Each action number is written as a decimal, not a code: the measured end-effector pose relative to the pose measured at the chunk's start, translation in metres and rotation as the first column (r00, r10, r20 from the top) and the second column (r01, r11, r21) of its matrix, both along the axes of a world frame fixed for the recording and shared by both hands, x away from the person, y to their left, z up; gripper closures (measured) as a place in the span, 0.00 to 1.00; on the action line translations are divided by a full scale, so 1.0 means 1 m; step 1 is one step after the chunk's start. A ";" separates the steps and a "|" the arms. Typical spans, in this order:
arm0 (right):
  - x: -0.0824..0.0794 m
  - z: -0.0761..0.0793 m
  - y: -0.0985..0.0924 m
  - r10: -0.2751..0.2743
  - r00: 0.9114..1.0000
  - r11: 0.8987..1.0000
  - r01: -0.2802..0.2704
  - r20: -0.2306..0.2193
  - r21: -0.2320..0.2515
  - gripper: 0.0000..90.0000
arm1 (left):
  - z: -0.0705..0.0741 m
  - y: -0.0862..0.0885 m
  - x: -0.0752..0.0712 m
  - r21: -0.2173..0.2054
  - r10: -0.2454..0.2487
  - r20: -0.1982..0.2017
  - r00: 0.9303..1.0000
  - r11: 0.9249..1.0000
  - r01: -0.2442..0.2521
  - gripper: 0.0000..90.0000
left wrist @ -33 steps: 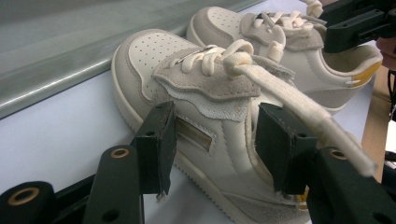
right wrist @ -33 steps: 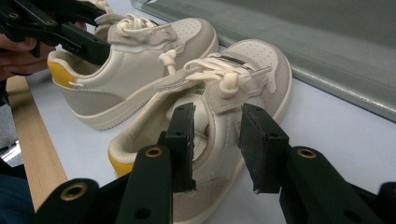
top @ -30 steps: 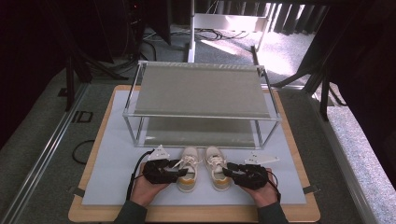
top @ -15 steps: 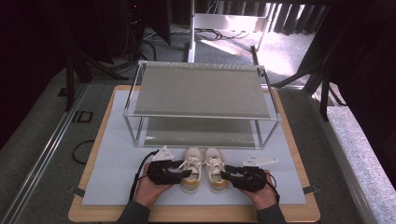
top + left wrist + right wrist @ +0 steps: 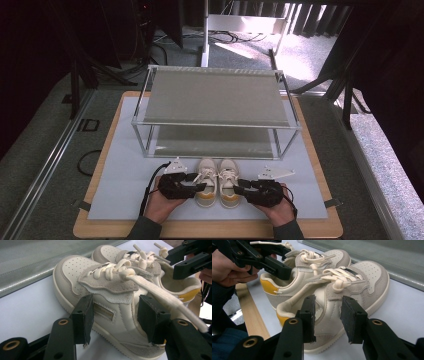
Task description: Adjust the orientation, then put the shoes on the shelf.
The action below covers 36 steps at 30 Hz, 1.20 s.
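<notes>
Here a pair of cream sneakers with yellow heels stands side by side at lower centre of the high view, toes toward the wire shelf rack and heels toward the person. The left gripper comes in from the left at the left sneaker; the right gripper comes in from the right at the right sneaker. Each shoe's long axis runs up the frame, so each gripper meets its own shoe broadside, and each hand is nearer its own shoe.

In the left gripper view the jaws stand apart, their pads set against the outer flank of the left sneaker below the lace flap; whether they press or merely touch cannot be told. In the right gripper view the jaws are narrower, one pad reaching inside the heel collar of the right sneaker and the other outside its flank, seemingly pinching the side wall.

The shoes rest on a pale mat over a wooden board. The two-tier rack stands just beyond the toes, its lower tier open toward them, probably the destination. Grey carpet and dark curtains surround the table.
</notes>
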State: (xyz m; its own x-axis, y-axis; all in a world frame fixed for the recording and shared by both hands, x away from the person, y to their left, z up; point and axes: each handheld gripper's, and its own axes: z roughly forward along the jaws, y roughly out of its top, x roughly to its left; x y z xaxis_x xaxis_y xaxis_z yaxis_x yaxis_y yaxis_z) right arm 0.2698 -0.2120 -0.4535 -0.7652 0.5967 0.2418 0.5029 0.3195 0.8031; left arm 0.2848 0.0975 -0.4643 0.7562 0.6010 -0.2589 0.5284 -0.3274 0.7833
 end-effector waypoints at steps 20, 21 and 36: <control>-0.003 0.002 0.001 -0.031 0.999 1.000 0.031 0.029 -0.003 0.57 | 0.006 0.011 -0.010 -0.037 0.074 0.014 0.997 0.997 -0.073 0.39; -0.003 0.002 0.001 -0.047 0.998 0.999 0.048 0.042 -0.021 0.57 | 0.007 0.013 -0.011 -0.035 0.079 0.024 0.997 0.996 -0.078 0.39; -0.002 0.002 0.002 -0.050 0.999 0.998 0.050 0.010 -0.041 0.57 | 0.006 0.009 -0.011 -0.010 0.060 0.005 0.998 0.998 -0.060 0.43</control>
State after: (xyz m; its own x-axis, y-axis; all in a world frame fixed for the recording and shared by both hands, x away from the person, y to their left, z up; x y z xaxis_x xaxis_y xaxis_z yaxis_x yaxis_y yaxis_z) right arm 0.2678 -0.2099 -0.4514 -0.7361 0.6435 0.2097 0.5120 0.3268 0.7944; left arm 0.2734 0.1067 -0.4586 0.7204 0.6425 -0.2612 0.5429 -0.2879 0.7889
